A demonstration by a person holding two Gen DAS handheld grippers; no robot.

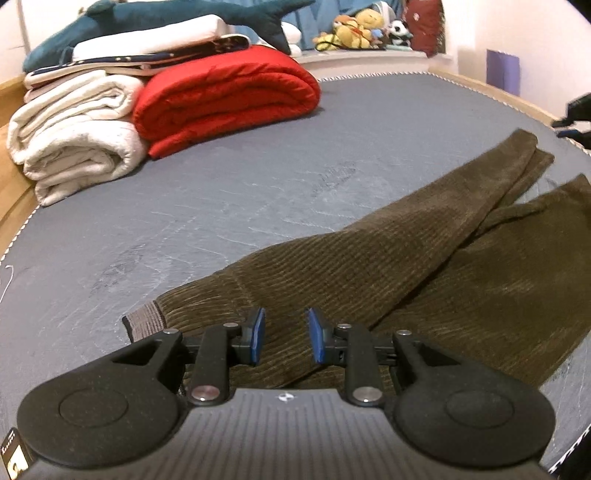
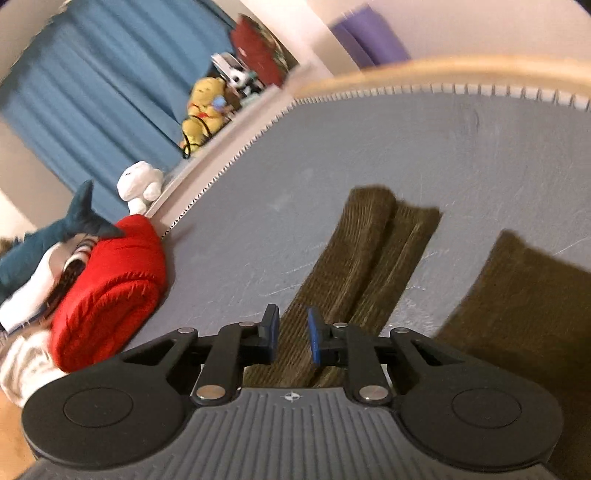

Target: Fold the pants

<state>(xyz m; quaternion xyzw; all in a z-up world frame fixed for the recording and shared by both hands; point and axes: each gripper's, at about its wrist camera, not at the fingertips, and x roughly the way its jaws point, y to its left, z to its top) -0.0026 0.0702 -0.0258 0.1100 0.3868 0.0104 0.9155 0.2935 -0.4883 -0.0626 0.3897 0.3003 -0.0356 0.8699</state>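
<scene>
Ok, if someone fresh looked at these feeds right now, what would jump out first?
Probably the red quilt, rolled up at the far left of the grey mattress beside folded white blankets. Next, the brown corduroy pants spread across the near right, with the left gripper over the waistband end.

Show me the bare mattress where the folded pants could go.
Free: the grey mattress between the red blanket and the brown pants, plus the strip past the leg ends. Crowded: the white blankets and plush shark corner.

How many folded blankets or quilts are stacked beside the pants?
2: a red quilt by the mattress's far edge, and a white blanket left of it; others may hide under the stack.
</scene>
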